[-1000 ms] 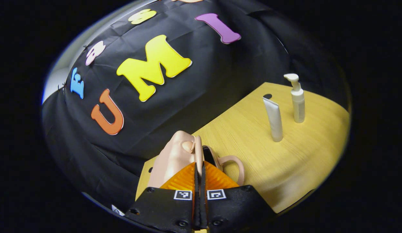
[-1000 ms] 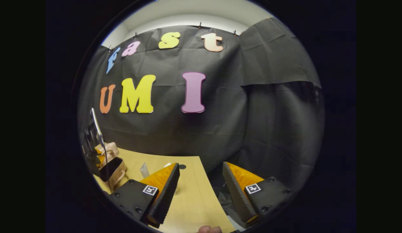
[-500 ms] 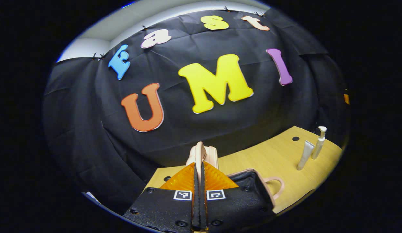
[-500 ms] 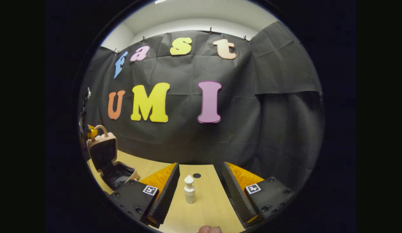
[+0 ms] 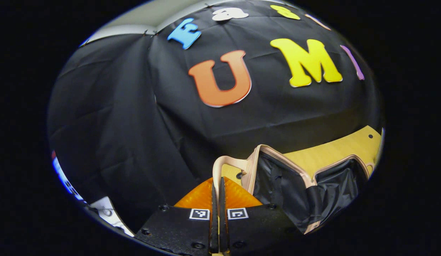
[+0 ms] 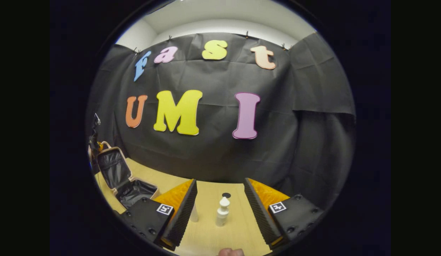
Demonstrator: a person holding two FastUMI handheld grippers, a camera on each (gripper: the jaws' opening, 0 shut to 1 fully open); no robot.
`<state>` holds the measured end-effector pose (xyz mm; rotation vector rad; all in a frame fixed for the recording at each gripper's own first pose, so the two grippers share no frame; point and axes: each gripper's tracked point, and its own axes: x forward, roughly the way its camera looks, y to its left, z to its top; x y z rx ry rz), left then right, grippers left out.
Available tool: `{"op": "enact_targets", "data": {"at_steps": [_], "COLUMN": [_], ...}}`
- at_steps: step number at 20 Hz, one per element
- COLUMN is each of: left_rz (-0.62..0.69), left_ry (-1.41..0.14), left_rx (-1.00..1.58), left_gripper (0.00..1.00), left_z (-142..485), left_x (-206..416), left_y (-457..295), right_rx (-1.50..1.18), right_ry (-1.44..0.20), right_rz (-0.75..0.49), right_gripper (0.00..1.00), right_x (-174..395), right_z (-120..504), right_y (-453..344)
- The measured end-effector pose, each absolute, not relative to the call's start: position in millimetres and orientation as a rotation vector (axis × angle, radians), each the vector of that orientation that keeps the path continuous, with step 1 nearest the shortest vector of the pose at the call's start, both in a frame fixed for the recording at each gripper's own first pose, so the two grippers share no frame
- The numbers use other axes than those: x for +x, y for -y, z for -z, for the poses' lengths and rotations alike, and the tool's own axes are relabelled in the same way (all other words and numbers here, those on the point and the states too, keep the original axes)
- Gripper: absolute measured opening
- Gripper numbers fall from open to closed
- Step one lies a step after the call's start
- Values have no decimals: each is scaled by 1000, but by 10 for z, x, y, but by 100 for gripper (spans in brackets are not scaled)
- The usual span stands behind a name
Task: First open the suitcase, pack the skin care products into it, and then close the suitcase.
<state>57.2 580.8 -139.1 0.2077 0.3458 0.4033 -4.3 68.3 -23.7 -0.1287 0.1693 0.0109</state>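
In the left gripper view my left gripper [image 5: 216, 180] is shut on the beige handle [image 5: 230, 160] of the small suitcase's lid [image 5: 277, 181], holding it raised. The black-lined base [image 5: 343, 177] lies open beside it. The right gripper view has the open suitcase [image 6: 117, 177] at far left, with the left gripper [image 6: 95, 140] at the lid's top. My right gripper [image 6: 220, 183] is open above the table. A white pump bottle [image 6: 222, 212] stands farther off between its fingers. A white tube [image 6: 194, 214] stands just left of the bottle, partly hidden by one finger [image 6: 183, 204].
The yellow wooden table [image 6: 238, 231] carries everything and has a small dark hole [image 6: 226, 195] behind the bottle. Black cloth walls close the back and right. A fingertip of the person's hand [image 6: 230, 252] peeks in at the bottom edge.
The suitcase lid has swung up and wide open with my left gripper holding its handle. My right gripper's view shifted so the bottle and tube now sit ahead between its fingers.
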Motion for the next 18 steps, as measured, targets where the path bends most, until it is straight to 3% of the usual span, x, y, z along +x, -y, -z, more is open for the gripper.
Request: {"op": "enact_targets", "data": {"at_steps": [3,7,12,14,15,16,17,18], "left_rz": [-395,-363,-328,-377,-413,-454,-470,-481], "left_ry": [-487,-540,-573,-603,-620,-634,-630,-618], "left_rx": [145,-63,-292,-275,-246,-214,-208,-195], "left_gripper": [5,5,12,10,26,35,77,66], "left_z": [2002,2581,2848,2889,2861,2814,2703,2566], "left_x": [678,792,777,741,674,628,593,572], "left_y": [-6035,-6031,-6057,-6163,-6220,-6261,-6196,-6096], "right_rx": [-157,-162,-177,-168,-157,-142,-132,-135], "right_ry": [-206,-244,-278,-295,-294,-288,-284,-290], "right_rz": [-18,-40,-56,-68,-67,-66,-69,-75], "right_gripper": [79,79,79,79,78,79,79,79], "right_x": [-70,-56,73,83,95,125,156,162], "right_z": [382,565,692,736,726,705,694,737], "right_y": [-790,-1006,-1090,-1096,-1073,-1059,-1037,-1003]}}
